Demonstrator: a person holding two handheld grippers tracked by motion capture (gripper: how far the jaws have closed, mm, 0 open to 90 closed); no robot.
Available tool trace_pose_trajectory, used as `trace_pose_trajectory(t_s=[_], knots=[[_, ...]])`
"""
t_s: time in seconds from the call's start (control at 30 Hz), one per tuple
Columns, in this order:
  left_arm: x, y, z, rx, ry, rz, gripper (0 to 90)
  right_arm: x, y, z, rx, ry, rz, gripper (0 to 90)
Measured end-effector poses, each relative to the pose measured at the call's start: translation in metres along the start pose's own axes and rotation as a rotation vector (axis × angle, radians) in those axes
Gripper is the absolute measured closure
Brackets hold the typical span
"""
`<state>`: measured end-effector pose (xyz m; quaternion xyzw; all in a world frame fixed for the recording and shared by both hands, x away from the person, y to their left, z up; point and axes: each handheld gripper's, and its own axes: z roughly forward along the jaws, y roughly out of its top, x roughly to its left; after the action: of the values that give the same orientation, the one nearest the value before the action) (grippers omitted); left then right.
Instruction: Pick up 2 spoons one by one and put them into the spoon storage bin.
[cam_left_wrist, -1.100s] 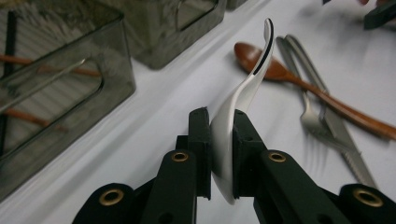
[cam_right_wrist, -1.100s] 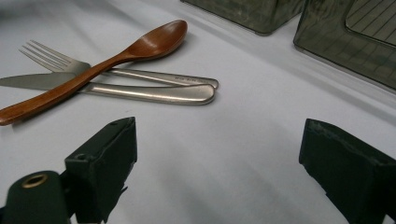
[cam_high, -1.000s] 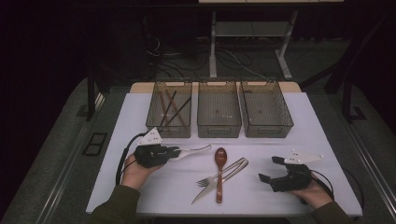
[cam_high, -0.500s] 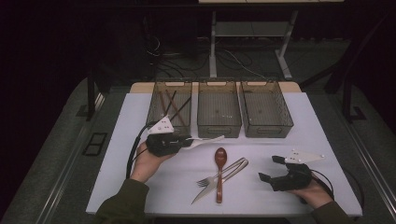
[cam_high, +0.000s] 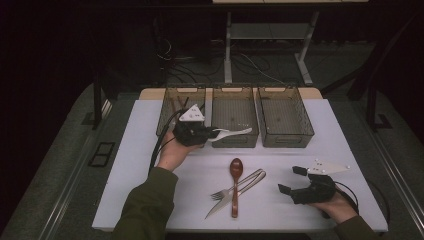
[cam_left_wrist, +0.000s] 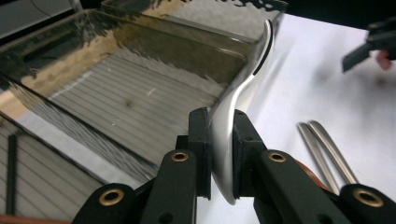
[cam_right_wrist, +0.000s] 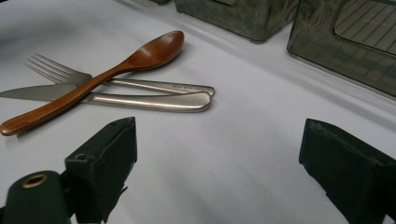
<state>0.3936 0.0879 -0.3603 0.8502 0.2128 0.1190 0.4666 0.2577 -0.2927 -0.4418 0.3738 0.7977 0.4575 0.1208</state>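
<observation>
Left gripper (cam_high: 212, 134) is clamped on a white plastic spoon (cam_high: 231, 133), its pads pinching the handle as the left gripper view shows (cam_left_wrist: 232, 140). Taking the middle bin (cam_high: 235, 141) as the landmark: a second ago this gripper sat low on the white table (cam_high: 130, 150), well short of the bin and to its left; now it has come forward and up, and the spoon hangs across the bin's near wall, bowl end over the front edge. That suggests the carry is nearly done and the drop into this bin is next. Nearer than the bin, the wooden spoon (cam_high: 235, 185), fork (cam_high: 239, 186) and knife (cam_high: 225, 201) lie crossed, unmoved. Right gripper (cam_high: 292, 180), near and right of the bin, rests wide open and empty, unchanged. Left of it, the left bin (cam_high: 170, 107) holds dark sticks; the right bin (cam_high: 284, 117) looks empty.
</observation>
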Motion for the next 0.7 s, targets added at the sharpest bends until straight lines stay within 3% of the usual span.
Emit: trace_pose_trajectory(t_s=[0.23,0.43,0.7], knots=[[0.011,0.013,0.021,0.007,0.019,0.002,80.6,0.000,0.000,0.000,-0.003,0.003,0.000,11.5],[0.016,0.019,0.039,0.064,0.055,0.014,80.6,0.001,0.001,-0.001,-0.007,0.006,-0.001,11.5],[0.022,0.011,0.055,0.138,0.075,-0.011,80.5,0.000,0.000,-0.002,-0.011,0.007,0.003,11.5]])
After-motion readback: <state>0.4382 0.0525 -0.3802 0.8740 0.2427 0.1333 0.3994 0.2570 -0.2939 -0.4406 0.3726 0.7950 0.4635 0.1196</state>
